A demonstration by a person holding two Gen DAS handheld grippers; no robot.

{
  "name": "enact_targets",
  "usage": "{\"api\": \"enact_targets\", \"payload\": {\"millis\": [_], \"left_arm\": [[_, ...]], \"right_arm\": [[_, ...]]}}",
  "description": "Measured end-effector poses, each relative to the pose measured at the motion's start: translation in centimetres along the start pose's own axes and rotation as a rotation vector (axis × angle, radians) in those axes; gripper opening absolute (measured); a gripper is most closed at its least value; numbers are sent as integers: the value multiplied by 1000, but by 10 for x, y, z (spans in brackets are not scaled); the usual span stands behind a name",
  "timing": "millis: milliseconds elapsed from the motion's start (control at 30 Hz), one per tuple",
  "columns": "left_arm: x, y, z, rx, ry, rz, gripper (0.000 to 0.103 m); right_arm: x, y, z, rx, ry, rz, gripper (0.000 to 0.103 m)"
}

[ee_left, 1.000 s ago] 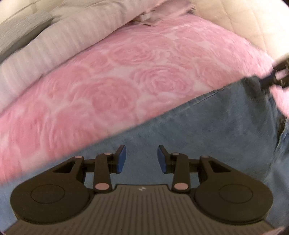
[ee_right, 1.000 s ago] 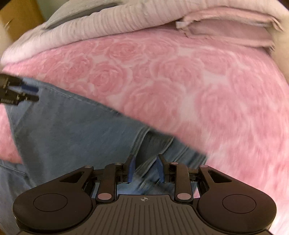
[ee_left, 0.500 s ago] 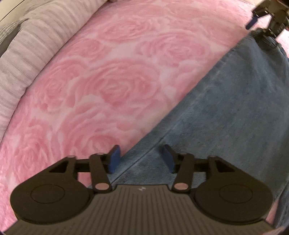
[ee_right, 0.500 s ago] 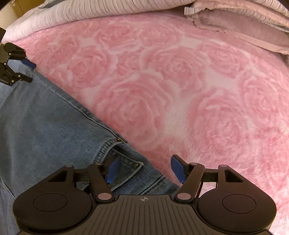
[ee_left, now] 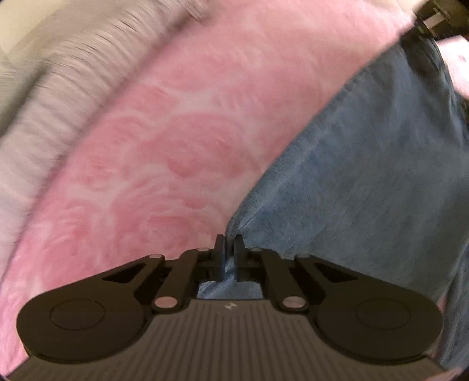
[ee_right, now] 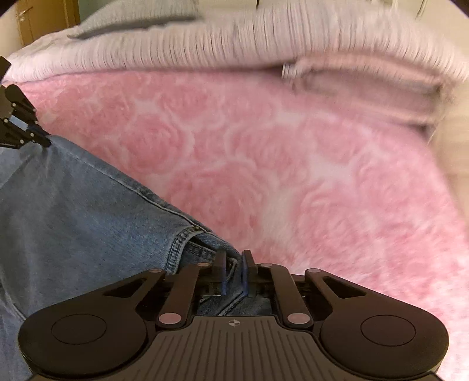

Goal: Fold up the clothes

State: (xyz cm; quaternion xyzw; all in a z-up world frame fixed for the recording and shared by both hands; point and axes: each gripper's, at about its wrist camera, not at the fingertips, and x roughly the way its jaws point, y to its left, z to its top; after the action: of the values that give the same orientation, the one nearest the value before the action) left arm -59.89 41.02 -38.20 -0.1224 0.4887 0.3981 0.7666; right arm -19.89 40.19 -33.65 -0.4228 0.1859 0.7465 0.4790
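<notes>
Blue denim jeans [ee_left: 366, 175] lie on a pink rose-patterned blanket [ee_left: 176, 132]. My left gripper [ee_left: 230, 243] is closing, and its pads pinch the jeans' side edge into a raised fold. In the right wrist view the jeans [ee_right: 73, 219] fill the lower left. My right gripper [ee_right: 234, 258] is closing too, its pads pressing on the stitched pocket corner at the waist. Each gripper shows in the other's view: the right one [ee_left: 433, 17] at the jeans' far end, the left one [ee_right: 44, 140] nipping the denim's far corner.
The pink blanket [ee_right: 293, 175] spreads wide to the right of the jeans. Striped pale bedding [ee_right: 234, 44] is piled along the back, with a folded pink cloth [ee_right: 366, 85] below it. A wooden door [ee_right: 26, 26] shows at the far left.
Both grippers stood open over the jeans' edge half a second ago; both have now shut on the denim. The pinched fabric rises into a fold, and the views blur with motion.
</notes>
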Motion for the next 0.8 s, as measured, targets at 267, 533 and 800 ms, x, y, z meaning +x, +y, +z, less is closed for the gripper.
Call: {"api": "enact_targets", "payload": {"millis": [267, 533, 800], "left_arm": [[-149, -82, -83, -251, -94, -33, 2], [-188, -185, -189, -602, 157, -299, 4], [-199, -167, -231, -1018, 83, -174, 29]], "right_arm": [[-123, 88, -52, -99, -160, -187, 6], [-161, 181, -169, 23, 307, -297, 8], [-187, 148, -211, 1033, 85, -94, 44]]}}
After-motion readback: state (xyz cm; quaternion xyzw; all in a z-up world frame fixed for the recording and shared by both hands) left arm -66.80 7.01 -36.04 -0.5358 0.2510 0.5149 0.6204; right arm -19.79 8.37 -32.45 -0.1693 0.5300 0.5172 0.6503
